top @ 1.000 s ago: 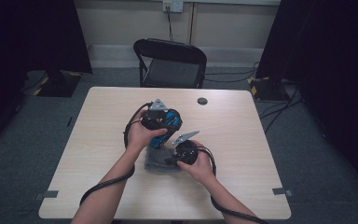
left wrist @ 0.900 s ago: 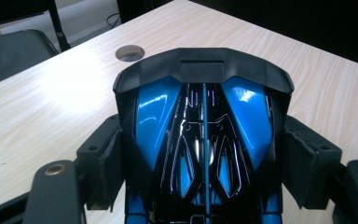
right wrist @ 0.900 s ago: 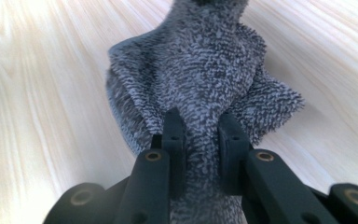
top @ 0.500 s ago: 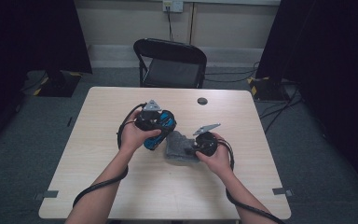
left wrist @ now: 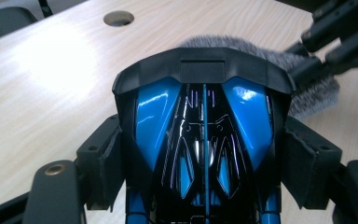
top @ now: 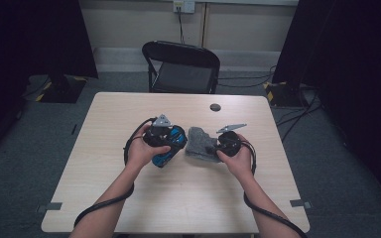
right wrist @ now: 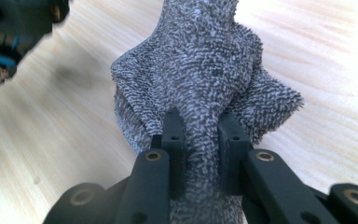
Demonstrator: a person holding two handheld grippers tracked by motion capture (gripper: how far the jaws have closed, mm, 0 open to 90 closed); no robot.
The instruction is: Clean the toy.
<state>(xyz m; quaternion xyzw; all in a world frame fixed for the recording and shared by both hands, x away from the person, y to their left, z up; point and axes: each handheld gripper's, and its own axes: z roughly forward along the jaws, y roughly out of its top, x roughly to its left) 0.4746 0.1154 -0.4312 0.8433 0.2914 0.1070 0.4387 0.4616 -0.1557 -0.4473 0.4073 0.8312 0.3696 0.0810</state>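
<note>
In my left gripper [left wrist: 205, 154] I clamp one blue toy car [left wrist: 204, 140], nose pointing away. Just right of it, my right gripper [right wrist: 200, 135] pinches one grey cloth [right wrist: 205, 79], bunched ahead on the table [top: 129, 114].

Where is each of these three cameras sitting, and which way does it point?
High view: above the table's near edge, looking forward and down; both forearms, the left tool and the right tool show.
Left gripper view: rides the left tool, facing along its jaws clamped on the blue and black toy car.
Right gripper view: rides the right tool, facing its jaws pinching the grey cloth.
Shared: the car, the cloth and the wooden table appear in all three views.
</note>
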